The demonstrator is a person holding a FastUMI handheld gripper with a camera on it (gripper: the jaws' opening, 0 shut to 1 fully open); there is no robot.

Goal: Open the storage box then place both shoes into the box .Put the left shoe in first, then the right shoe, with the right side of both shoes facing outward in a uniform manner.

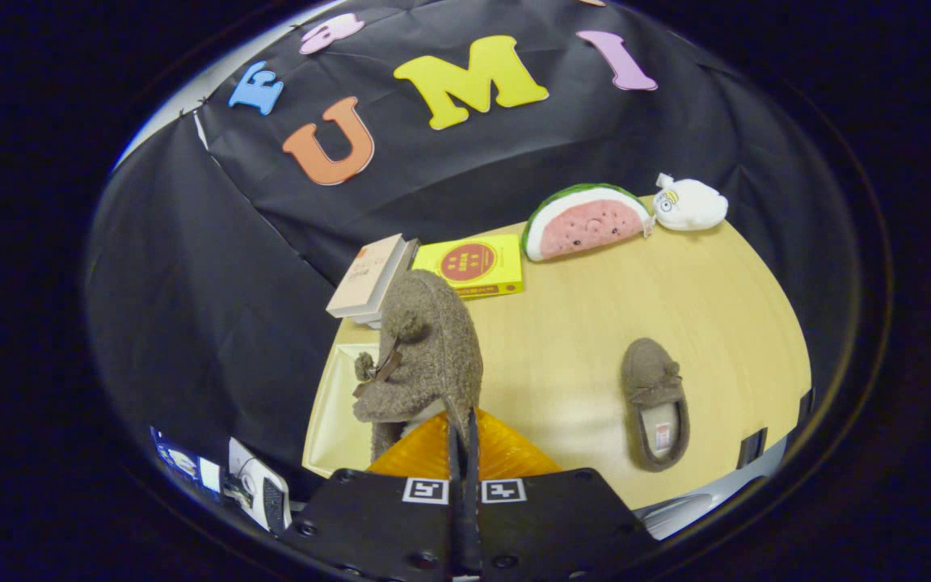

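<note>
The gripper (463, 428) is clenched on the heel rim of a brown fleece slipper (425, 356), held above the storage box (336, 420); its mate (655, 404) is left well apart on the table (595, 323); slippage is risked by so thin a pinch.

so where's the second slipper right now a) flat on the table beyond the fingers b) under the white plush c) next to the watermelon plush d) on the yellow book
a: the second slipper lies sole-down on the wooden table, apart from the slipper that the gripper has pinched between its closed fingers.
</note>
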